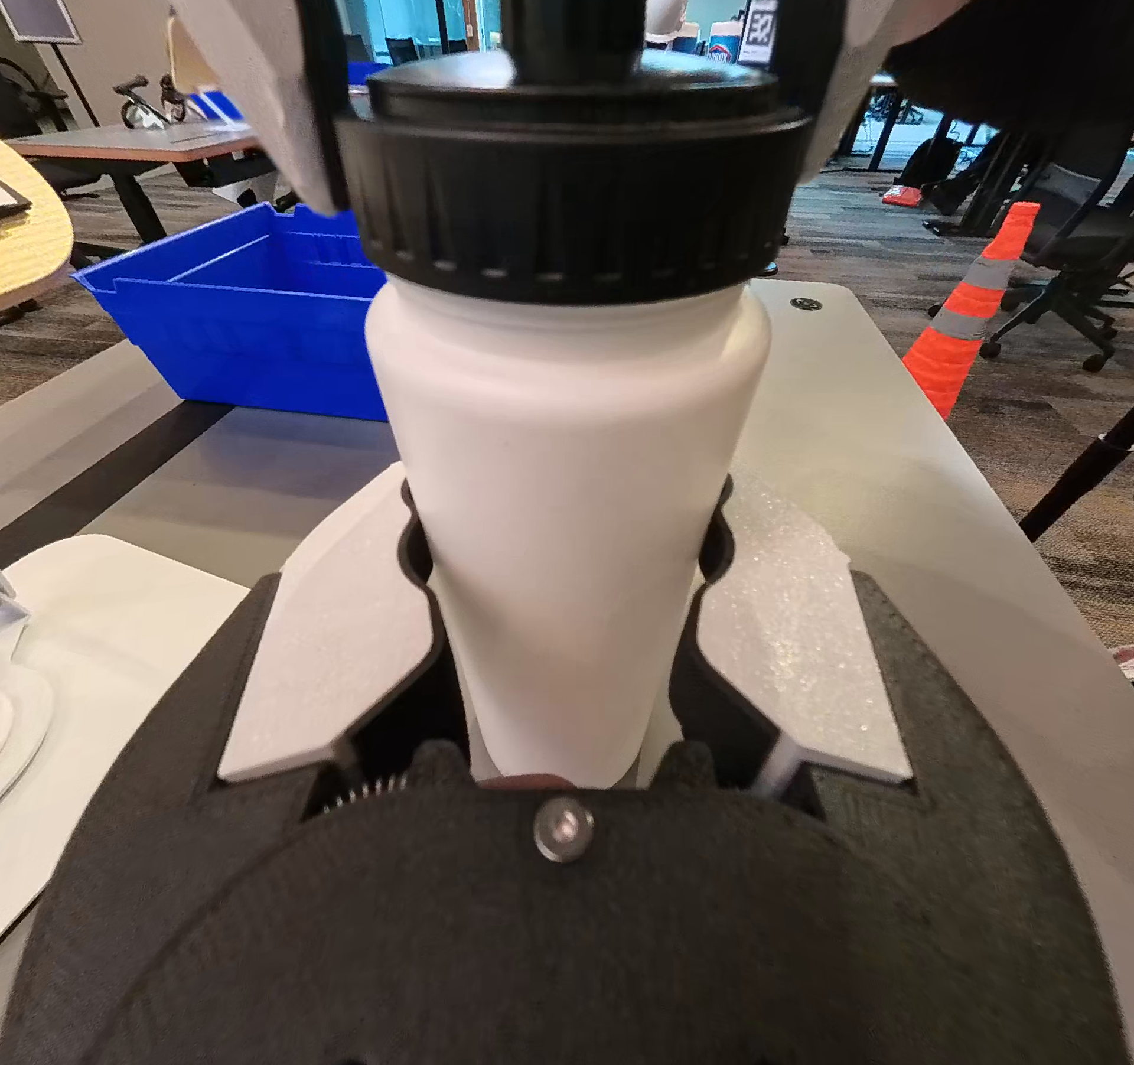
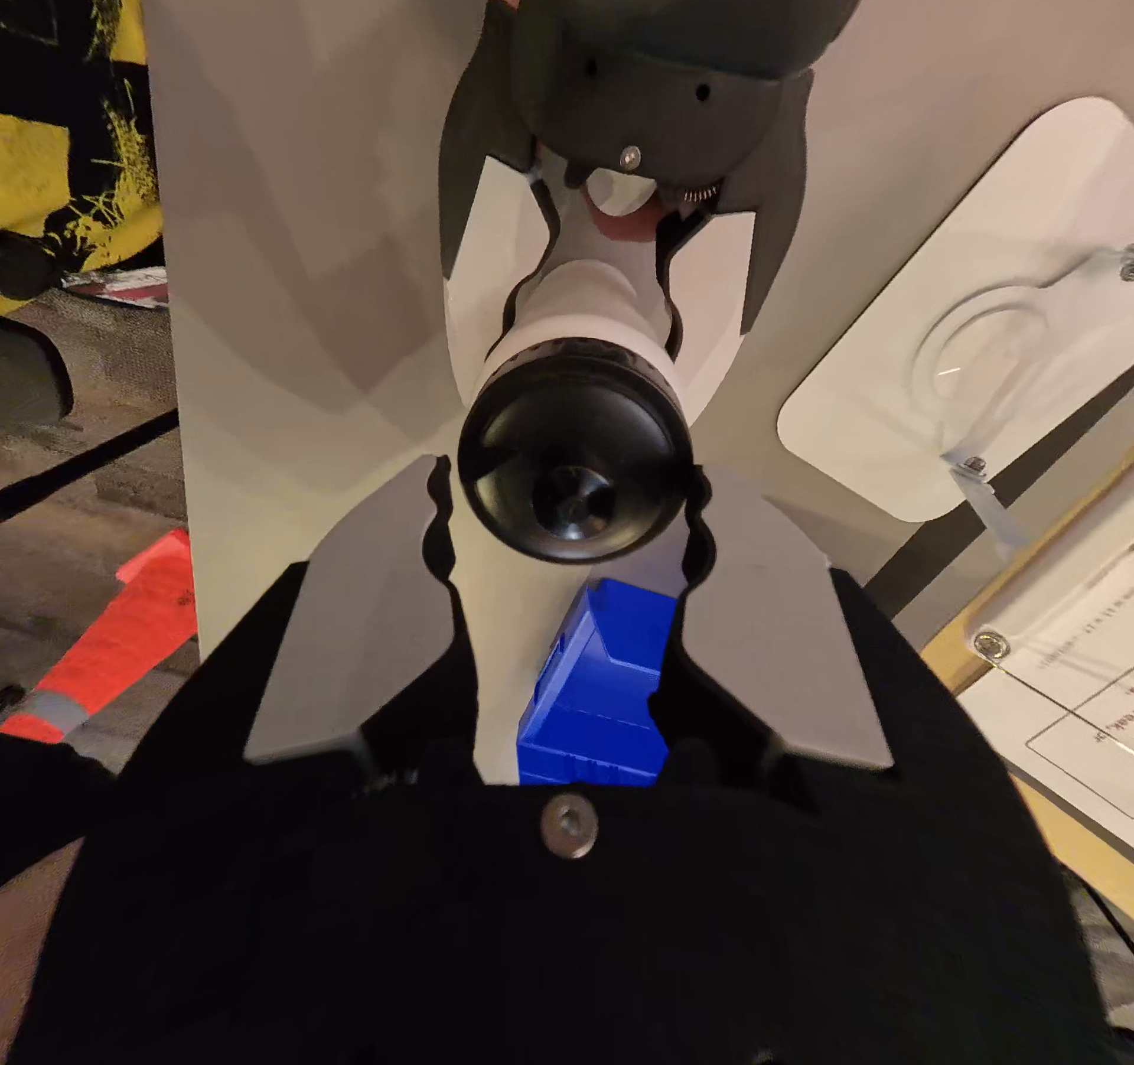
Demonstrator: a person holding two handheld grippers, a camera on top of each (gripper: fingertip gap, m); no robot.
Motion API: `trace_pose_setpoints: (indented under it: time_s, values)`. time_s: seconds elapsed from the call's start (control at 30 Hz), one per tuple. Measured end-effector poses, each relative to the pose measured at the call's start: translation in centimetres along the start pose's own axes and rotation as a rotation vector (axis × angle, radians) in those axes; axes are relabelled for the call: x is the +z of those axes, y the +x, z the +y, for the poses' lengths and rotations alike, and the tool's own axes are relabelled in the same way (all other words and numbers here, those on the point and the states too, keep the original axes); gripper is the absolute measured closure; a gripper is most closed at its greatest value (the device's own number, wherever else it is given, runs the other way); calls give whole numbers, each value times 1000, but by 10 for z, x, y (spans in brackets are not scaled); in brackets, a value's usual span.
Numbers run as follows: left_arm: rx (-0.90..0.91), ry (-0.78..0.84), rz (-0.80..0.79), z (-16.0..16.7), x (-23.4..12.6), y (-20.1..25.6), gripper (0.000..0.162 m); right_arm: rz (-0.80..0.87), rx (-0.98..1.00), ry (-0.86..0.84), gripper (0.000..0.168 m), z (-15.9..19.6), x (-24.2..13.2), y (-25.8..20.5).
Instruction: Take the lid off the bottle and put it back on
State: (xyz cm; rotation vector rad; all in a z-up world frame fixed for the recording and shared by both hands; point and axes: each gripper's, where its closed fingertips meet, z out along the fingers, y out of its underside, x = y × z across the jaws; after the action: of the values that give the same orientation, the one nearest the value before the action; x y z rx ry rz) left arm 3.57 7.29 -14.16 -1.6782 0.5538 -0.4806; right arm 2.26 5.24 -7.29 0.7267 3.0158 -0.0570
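Note:
A white bottle (image 1: 570,422) with a black ribbed screw lid (image 1: 570,219) stands upright in front of me, lid seated on its neck. My left gripper (image 1: 567,501) is shut on the bottle's lower body. My right gripper (image 1: 564,170) comes down from above, its two fingers pressed against opposite sides of the lid. The right wrist view looks straight down on the lid (image 2: 577,452), with my right gripper (image 2: 570,477) closed around its rim. Below it show the bottle (image 2: 583,305) and the left gripper (image 2: 592,317) holding it.
A blue bin (image 1: 245,311) stands on the grey table (image 1: 859,422) behind the bottle; it also shows in the right wrist view (image 2: 595,686). A white tray (image 1: 92,636) lies at the left. An orange cone (image 1: 975,311) and office chairs stand on the floor to the right.

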Motion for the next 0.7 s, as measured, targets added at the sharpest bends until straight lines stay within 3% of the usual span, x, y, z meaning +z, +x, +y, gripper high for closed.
trace_pose_setpoints:
  time_s: [0.33, 0.47, 0.7]
  values:
    - [1, 0, 4, 0, 0, 0, 75, 27, -160, -82, 96, 2, 3, 2]
    - [1, 0, 2, 0, -1, 0, 75, -7, -14, -67, 95, 1, 4, 2]
    - [1, -2, 1, 0, 0, 0, 75, 6, 433, -13, 95, 0, 5, -1]
